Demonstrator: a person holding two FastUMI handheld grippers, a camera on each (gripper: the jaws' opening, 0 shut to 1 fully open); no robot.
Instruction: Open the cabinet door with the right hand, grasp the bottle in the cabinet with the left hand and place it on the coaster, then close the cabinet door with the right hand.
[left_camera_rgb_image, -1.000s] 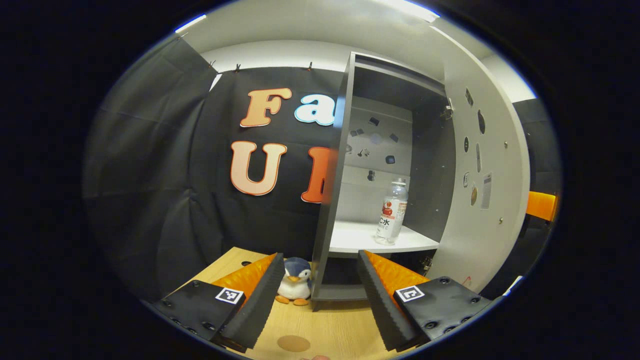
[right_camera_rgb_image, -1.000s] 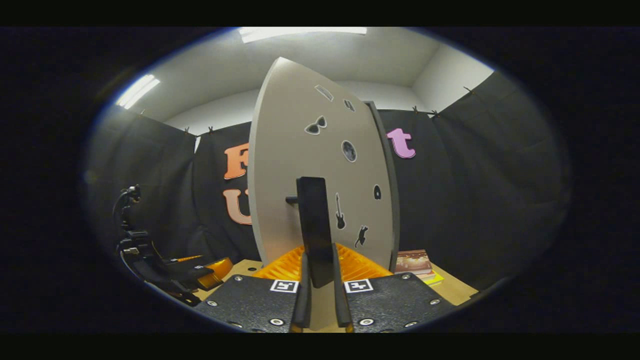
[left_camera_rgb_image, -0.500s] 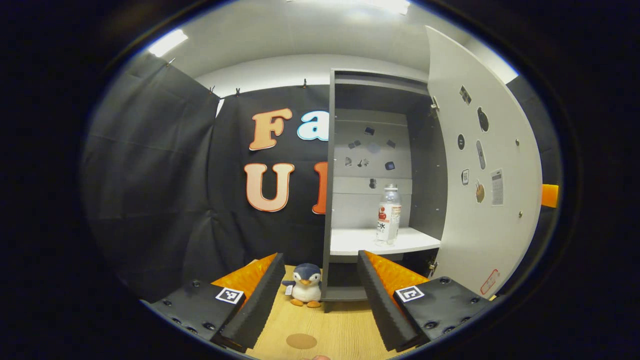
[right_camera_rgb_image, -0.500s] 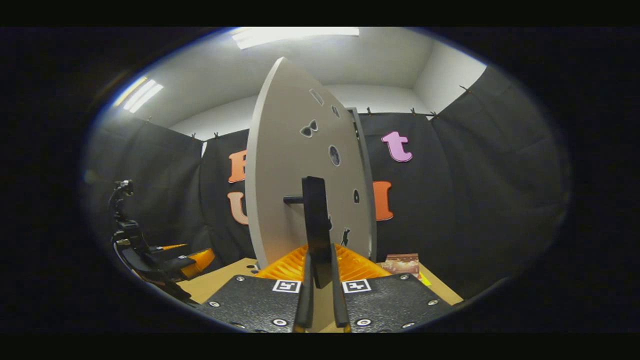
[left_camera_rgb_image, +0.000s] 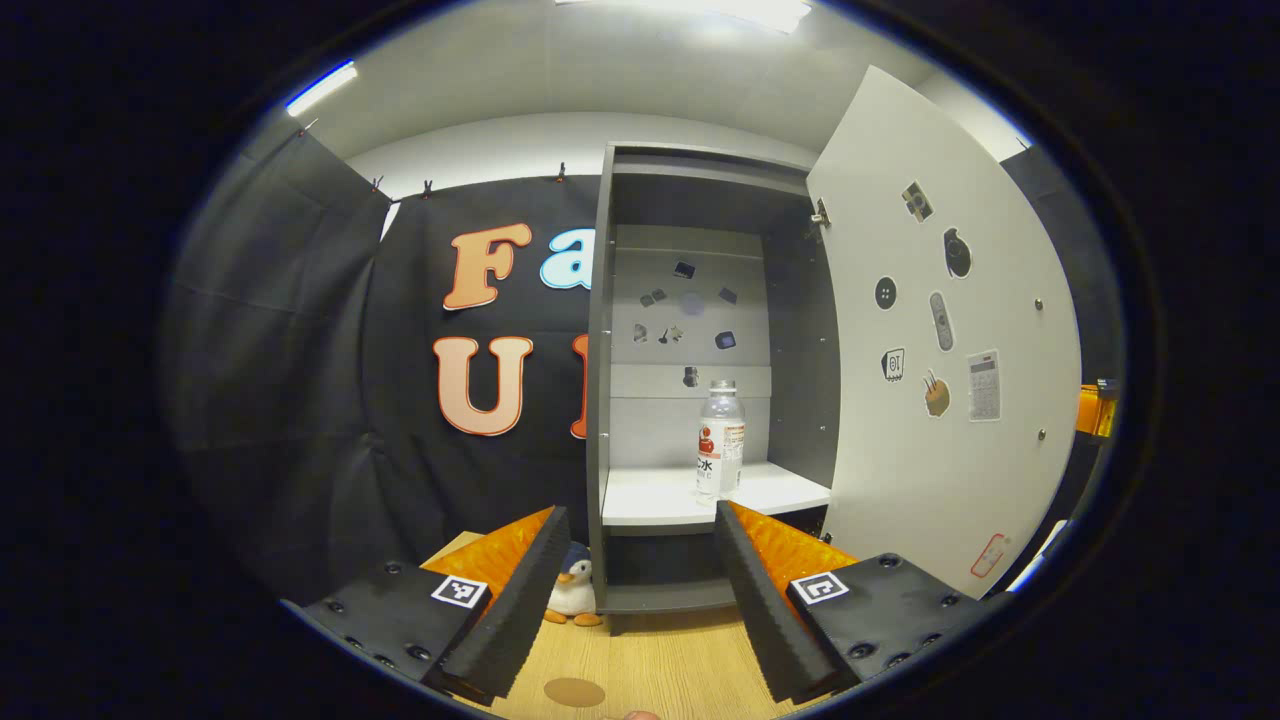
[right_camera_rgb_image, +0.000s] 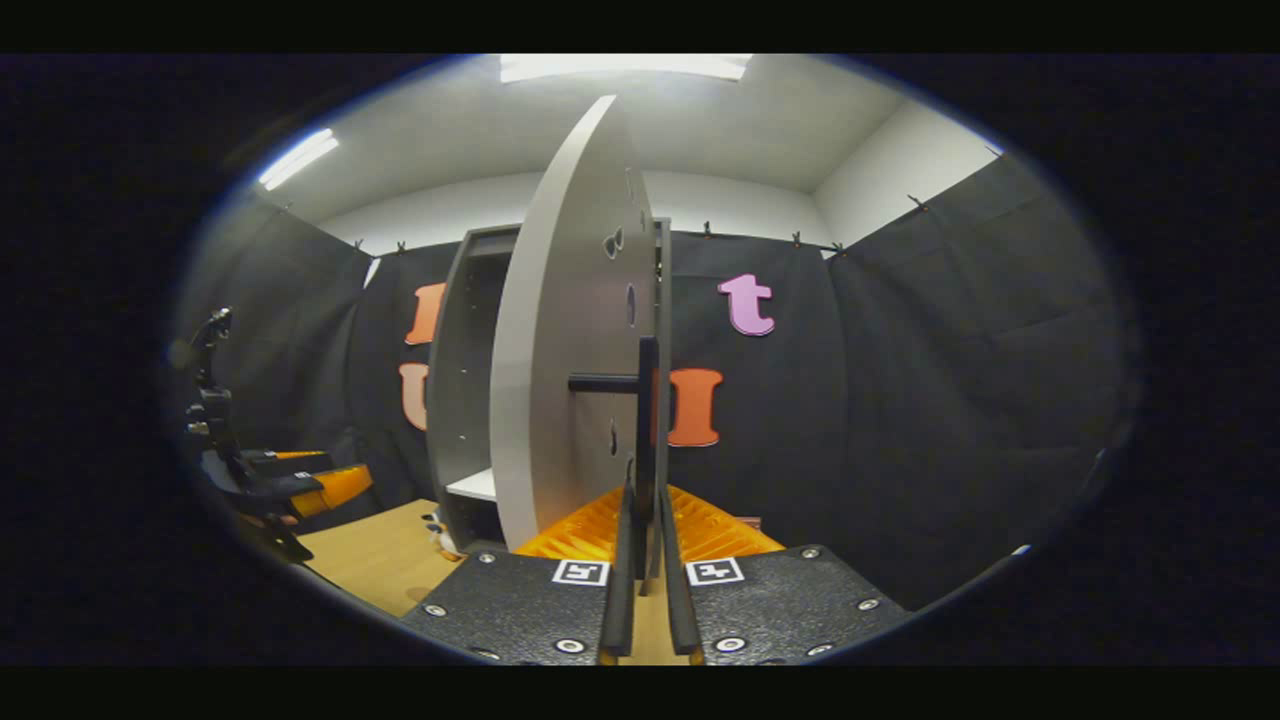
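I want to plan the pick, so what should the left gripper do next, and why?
Probably move the left gripper forward toward the bottle. The door is swung wide, held at its handle by the right gripper; the bottle stands upright on the shelf, and the left gripper is open and empty.

bottle (left_camera_rgb_image: 721, 442) label too small to read, no other txt

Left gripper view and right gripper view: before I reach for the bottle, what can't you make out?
- Bottle: label print too small, liquid level unclear, left gripper view.
- Penguin toy: partly behind the left gripper's finger.
- Coaster: sits at the view's lower edge.
- Door handle: lower end hidden between the right gripper's fingers, right gripper view.
- Cabinet interior: blocked by the open door.
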